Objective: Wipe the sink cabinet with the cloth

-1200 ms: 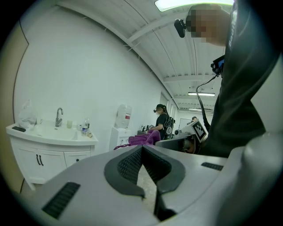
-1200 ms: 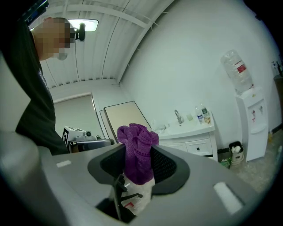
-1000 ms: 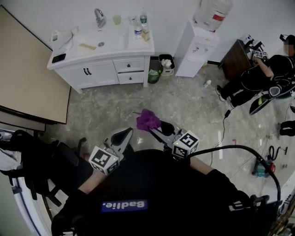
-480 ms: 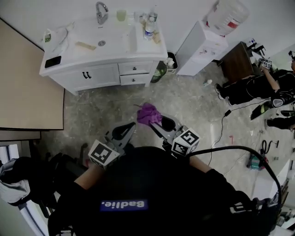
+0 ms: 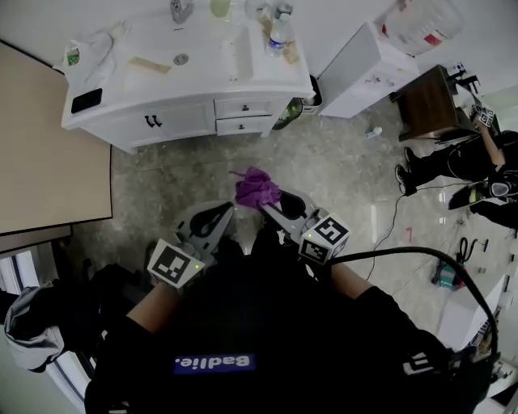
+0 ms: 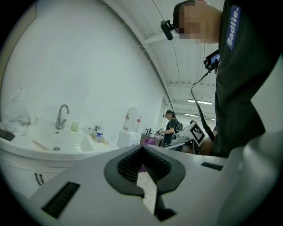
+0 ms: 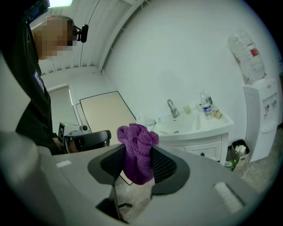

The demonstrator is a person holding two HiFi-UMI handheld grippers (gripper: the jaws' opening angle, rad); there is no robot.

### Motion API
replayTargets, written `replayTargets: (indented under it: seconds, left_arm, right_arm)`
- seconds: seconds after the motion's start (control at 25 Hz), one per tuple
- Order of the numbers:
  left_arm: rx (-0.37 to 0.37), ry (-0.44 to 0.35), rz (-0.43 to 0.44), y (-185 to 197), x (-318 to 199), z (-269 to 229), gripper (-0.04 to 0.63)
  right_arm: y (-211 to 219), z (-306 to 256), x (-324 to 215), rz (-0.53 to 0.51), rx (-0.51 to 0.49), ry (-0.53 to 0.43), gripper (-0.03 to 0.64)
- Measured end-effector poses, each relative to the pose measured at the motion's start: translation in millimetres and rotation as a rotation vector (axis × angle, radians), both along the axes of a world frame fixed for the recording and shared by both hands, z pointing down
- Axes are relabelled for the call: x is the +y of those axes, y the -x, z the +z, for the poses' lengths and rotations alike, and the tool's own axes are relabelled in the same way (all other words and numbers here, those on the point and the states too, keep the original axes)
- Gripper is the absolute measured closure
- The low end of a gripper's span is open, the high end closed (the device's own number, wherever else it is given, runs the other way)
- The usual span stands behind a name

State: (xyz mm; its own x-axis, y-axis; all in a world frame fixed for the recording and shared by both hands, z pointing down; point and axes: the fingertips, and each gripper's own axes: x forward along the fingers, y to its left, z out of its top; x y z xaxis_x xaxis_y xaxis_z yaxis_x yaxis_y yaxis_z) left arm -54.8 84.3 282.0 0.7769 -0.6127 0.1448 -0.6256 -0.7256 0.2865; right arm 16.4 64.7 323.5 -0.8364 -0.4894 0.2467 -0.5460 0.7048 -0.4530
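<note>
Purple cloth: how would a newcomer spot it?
Start at the white sink cabinet, then come down the stone floor to the person's two claws. The cloth is bunched in the right claw, the only purple thing; the left claw holds nothing.

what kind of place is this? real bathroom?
Probably a mock bathroom corner in a lab or workshop: a white sink cabinet with faucet, a water dispenser beside it, and a seated person nearby.
</note>
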Motion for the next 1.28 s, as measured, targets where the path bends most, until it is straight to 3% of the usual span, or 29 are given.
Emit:
replayTargets:
  seconds: [0.44,0.8,1.28]
  left_arm:
    - [-0.015,-0.001,-0.183,-5.8,-74.6,49.8,0.594]
    - [-0.022,-0.004,-0.306,12.2,-121.8,121.1,0.594]
    - [-0.026,-0.037,-0.334,20.8,-170.7,206.9,0.594]
  right_arm:
    - [6.2,101.9,-92.3,-0.089,0.008,0.074,0.457]
    - [38.7,199.4,-180.3,-0.159,0.073,-0.027,0.457]
    - [62.9,340.9,-285.0,-0.030,0.208,-0.120,0.457]
